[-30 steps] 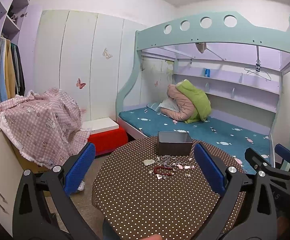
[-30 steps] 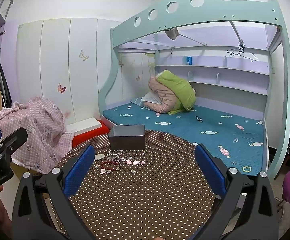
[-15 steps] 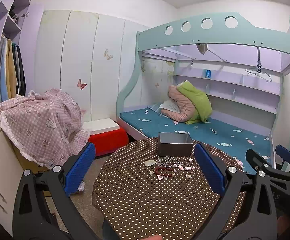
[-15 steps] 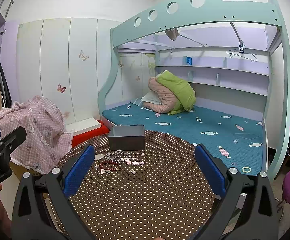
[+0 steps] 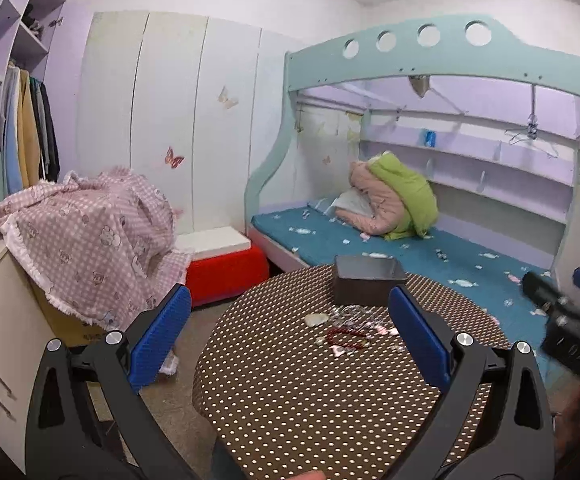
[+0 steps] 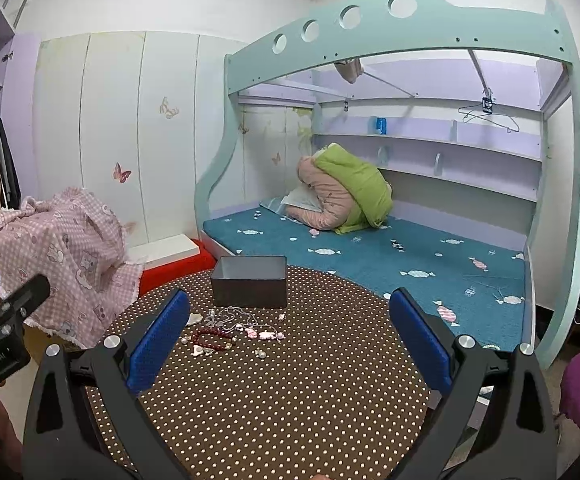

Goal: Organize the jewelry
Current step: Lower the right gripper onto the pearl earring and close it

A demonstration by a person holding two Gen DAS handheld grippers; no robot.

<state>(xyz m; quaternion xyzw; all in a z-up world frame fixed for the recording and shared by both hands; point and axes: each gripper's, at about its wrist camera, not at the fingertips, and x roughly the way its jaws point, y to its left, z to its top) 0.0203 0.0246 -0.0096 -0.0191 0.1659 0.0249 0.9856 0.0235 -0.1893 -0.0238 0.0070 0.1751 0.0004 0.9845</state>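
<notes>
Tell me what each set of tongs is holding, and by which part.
Nothing is held. The left tongs and the right tongs are both open and bare; the jewelry lies untouched on the table.

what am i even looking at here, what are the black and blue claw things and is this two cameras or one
Two cameras. A person holds a two-finger gripper in each hand, and each carries a fisheye camera looking along its blue-padded fingers. One picture is from the left gripper, the other from the right gripper. Both are open and hold nothing. Ahead is a round table with a dotted cloth, an open dark box, and loose jewelry: a red bead bracelet and a silver chain.
</notes>
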